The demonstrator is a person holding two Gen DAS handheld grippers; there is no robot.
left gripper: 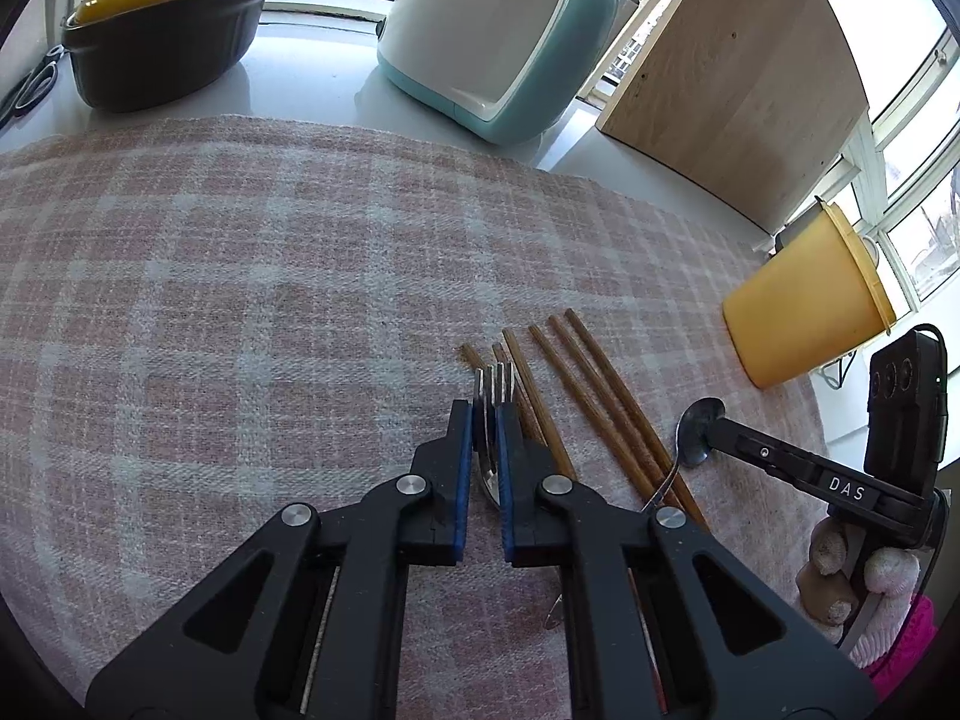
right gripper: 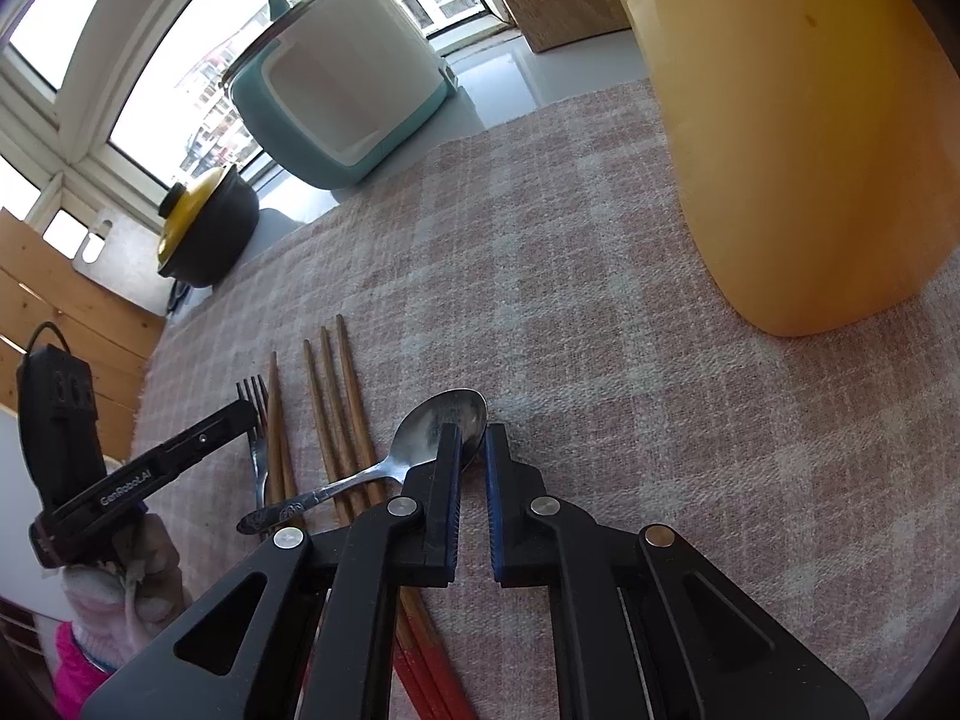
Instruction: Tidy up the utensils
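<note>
The left tool (left gripper: pixel 485 414) is clenched on the fork (left gripper: pixel 493 387): its blue pads pinch the neck just behind the tines, which stick out toward 12 o'clock in the left wrist view. The fork lies on the pink checked cloth (left gripper: pixel 240 276) that covers the bench, touching the leftmost wooden chopsticks (left gripper: pixel 576 384). These lie side by side, fanning from 5 o'clock up toward 11 o'clock.

The right tool (right gripper: pixel 473 441) is clenched on the spoon (right gripper: pixel 447 420), its pads gripping the right edge of the bowl. The spoon's handle runs off toward 8 o'clock and lies across the chopsticks. From the right wrist view the fork sits at 9 o'clock of the spoon, with the chopsticks between them.

The yellow plastic cup (left gripper: pixel 804 312) stands on the cloth at 2 o'clock from the spoon, near it but apart. Beyond the cloth, at 12 o'clock, stand a teal and white cooker (left gripper: pixel 498 42) and a dark pot with a yellow lid (left gripper: pixel 162 42). A wooden board (left gripper: pixel 738 78) leans at 1 o'clock.
</note>
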